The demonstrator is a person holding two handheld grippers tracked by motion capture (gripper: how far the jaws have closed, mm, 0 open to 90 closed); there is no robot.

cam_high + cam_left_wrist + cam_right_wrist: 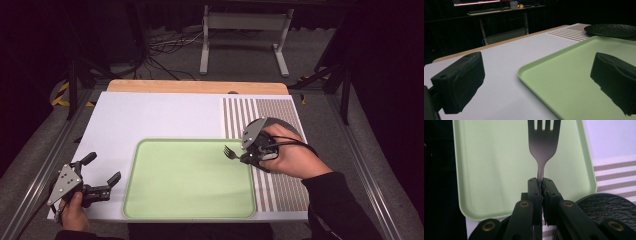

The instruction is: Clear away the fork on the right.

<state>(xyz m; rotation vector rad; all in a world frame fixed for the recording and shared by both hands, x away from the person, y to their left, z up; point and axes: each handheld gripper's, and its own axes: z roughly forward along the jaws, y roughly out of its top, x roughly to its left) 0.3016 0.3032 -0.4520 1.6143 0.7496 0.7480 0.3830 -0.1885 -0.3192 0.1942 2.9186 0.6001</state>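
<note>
- High view: the right gripper (244, 154) is held in the person's right hand (290, 157) over the right edge of the green tray (190, 202). Its jaws are clamped on the handle of a dark fork (230, 152), whose tines jut out past the jaw tips over the tray's upper right corner.
- Behind that gripper, partly covered by it and the hand, lies a dark round plate (292, 126) on the striped mat (282, 187).
- The left gripper (103, 175) sits off the tray's left edge above the white board (150, 117), held by the left hand (75, 210). Its jaws stand wide apart with nothing between them.
- Left gripper view: the two black jaws frame the tray's (564, 82) near corner; one hangs over the white board (506, 62), the other over the tray. The plate (611, 30) lies well beyond them.
- Right gripper view: the jaws are pressed together on the fork's (543, 147) thin neck, just above their tips. The fork stands straight up from them over the tray (494, 170), tines cut off at the top edge. The plate (606, 207) lies just beside the right jaw.
</note>
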